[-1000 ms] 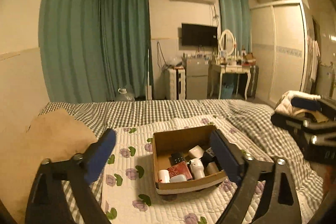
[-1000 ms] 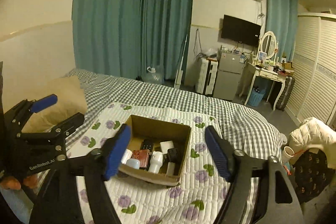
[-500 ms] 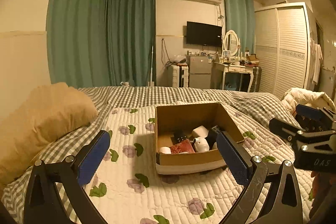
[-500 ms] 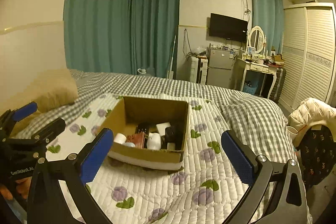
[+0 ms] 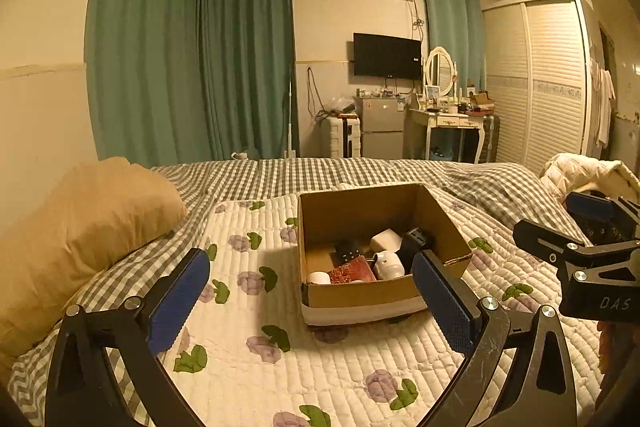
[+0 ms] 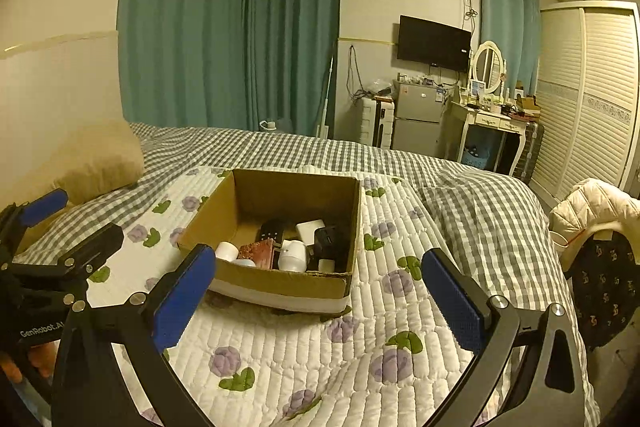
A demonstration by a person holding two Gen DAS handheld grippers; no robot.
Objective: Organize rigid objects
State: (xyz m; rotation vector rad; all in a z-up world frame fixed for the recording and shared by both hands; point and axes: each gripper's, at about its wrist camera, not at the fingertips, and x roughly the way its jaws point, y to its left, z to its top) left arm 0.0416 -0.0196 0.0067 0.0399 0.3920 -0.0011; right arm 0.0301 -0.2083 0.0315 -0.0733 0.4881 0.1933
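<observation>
An open cardboard box (image 5: 440,215) (image 6: 224,203) sits on a white quilted mat with purple flowers on the bed. Inside lie several small items: a white jar (image 5: 388,264) (image 6: 293,254), a red patterned box (image 5: 352,271) (image 6: 258,251), a white charger (image 5: 385,239) (image 6: 310,227), a black adapter (image 5: 416,241) (image 6: 328,241) and a black remote (image 6: 272,229). My left gripper (image 5: 310,301) is open and empty, short of the box. My right gripper (image 6: 316,297) is open and empty, in front of the box's near wall.
A tan pillow (image 5: 80,227) lies left of the mat on the grey checked bedspread (image 6: 480,211). A chair with a white jacket (image 6: 592,203) stands right of the bed. Green curtains, a fridge, a dressing table and a wardrobe line the far walls.
Both grippers have dropped lower toward the bed, so the box now sits higher in each view. Both stay open and empty. The box and its contents have not moved.
</observation>
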